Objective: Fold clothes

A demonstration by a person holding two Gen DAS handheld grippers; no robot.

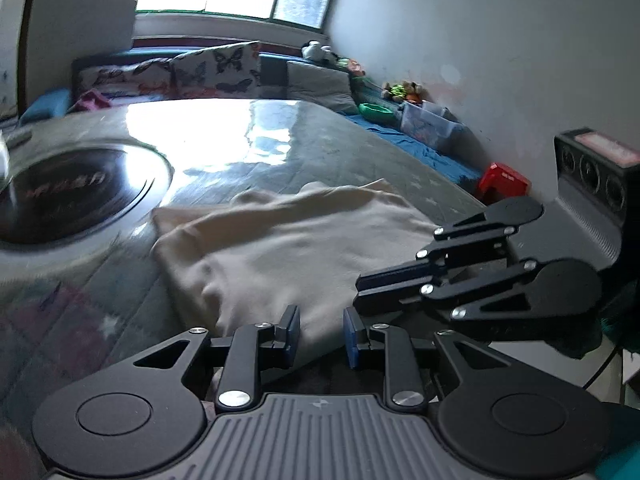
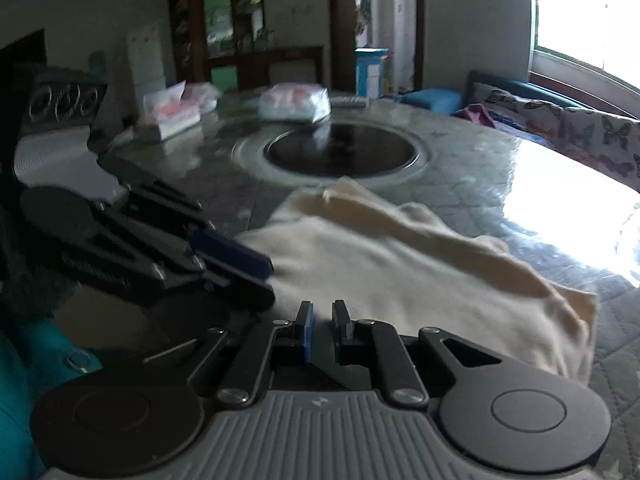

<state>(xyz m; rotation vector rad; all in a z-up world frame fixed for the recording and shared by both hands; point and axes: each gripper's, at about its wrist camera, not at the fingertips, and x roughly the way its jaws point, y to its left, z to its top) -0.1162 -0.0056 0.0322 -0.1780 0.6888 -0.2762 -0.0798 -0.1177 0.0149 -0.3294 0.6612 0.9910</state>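
Note:
A cream garment [image 1: 288, 248] lies partly folded on the glass-topped table, with a sleeve lying across it; it also shows in the right wrist view [image 2: 400, 280]. My left gripper [image 1: 320, 336] is open and empty at the garment's near edge, above the cloth. My right gripper [image 2: 322, 330] has its jaws slightly apart with nothing between them, at the garment's near edge. Each gripper shows in the other's view: the right gripper [image 1: 360, 288] with jaws nearly together, and the left gripper [image 2: 256, 268] on the left.
A round dark turntable [image 2: 340, 152] is set in the table's middle, beyond the garment. Tissue packs [image 2: 294, 102] lie at the far side. A sofa with butterfly cushions [image 1: 216, 68] and toy bins [image 1: 428, 120] stand along the wall.

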